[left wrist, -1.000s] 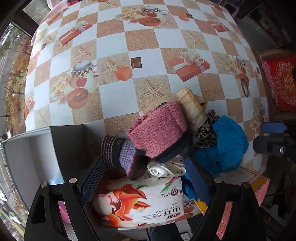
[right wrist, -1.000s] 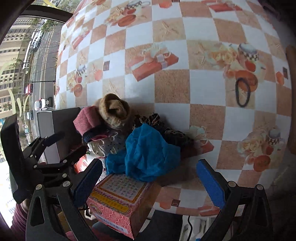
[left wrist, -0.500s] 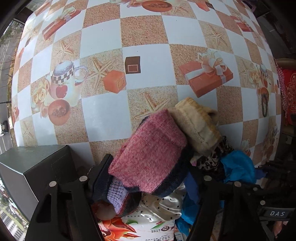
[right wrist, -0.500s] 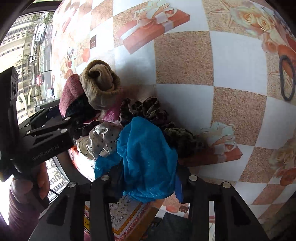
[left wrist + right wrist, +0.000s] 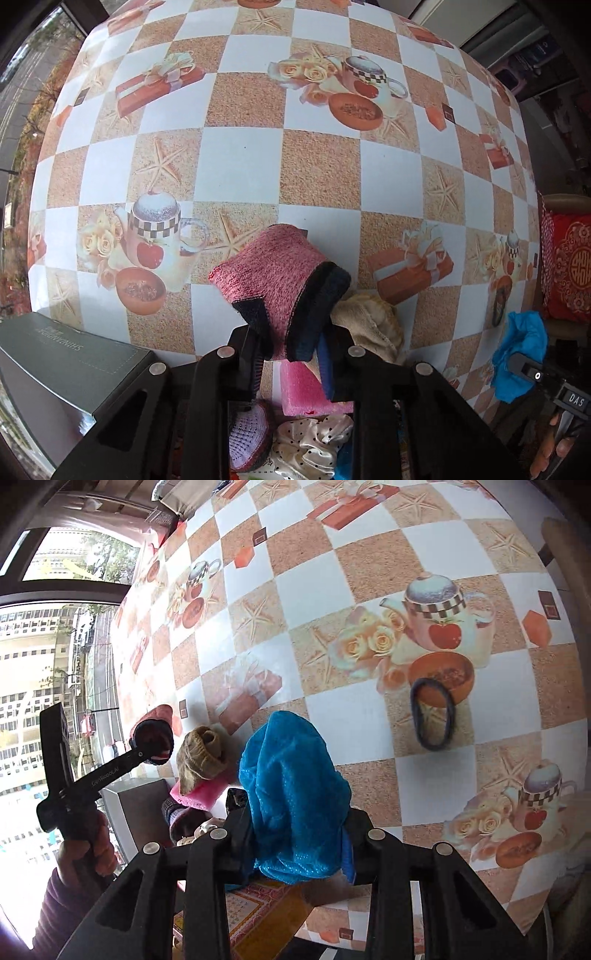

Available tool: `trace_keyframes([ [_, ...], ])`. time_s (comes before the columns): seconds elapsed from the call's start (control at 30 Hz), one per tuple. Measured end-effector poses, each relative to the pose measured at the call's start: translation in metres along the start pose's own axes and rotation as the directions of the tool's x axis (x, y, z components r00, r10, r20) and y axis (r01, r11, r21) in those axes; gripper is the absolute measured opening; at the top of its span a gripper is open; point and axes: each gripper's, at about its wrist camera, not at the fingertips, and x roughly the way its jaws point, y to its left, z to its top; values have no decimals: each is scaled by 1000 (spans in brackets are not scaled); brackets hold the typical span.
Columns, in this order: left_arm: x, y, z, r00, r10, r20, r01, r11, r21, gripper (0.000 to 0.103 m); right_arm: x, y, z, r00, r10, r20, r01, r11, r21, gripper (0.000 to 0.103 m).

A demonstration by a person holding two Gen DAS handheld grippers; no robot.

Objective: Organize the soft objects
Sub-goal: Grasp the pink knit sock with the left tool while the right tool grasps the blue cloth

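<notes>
My left gripper [image 5: 291, 354] is shut on a pink knitted hat with a dark navy cuff [image 5: 275, 271] and holds it up above the table; this hat also shows in the right wrist view [image 5: 153, 734]. My right gripper [image 5: 299, 834] is shut on a bright blue cloth [image 5: 291, 797], lifted off the table; the cloth also shows in the left wrist view [image 5: 521, 354]. A tan knitted piece [image 5: 369, 325], a pink foam block [image 5: 306, 391], a purple knit [image 5: 247, 432] and a white dotted satin scrunchie [image 5: 314, 439] lie below near the table's front edge.
A dark grey box [image 5: 70, 380] stands at the front left. A black hair band [image 5: 434, 716] lies on the checkered tablecloth [image 5: 314, 170]. A patterned pink carton [image 5: 258, 908] sits under my right gripper. A red cushion [image 5: 569, 266] is at the right.
Both grippers have closed and risen: the left lifted the pink hat out of the pile, the right lifted the blue cloth. The tan knit and pink foam are now uncovered.
</notes>
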Motion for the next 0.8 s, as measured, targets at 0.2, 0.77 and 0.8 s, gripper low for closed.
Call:
trace_keyframes([
  [0.2, -16, 21, 12, 998, 4, 59, 2, 995, -102, 68, 3, -9, -6, 1000, 30, 10, -30, 999, 25, 37],
  [0.77, 42, 29, 47, 998, 23, -54, -33, 979, -199, 59, -2, 8, -19, 998, -32, 60, 35, 998, -46, 37],
  [0.8, 43, 21, 46, 999, 10, -45, -18, 982, -190, 44, -2, 10, -20, 997, -36, 61, 40, 998, -51, 37],
])
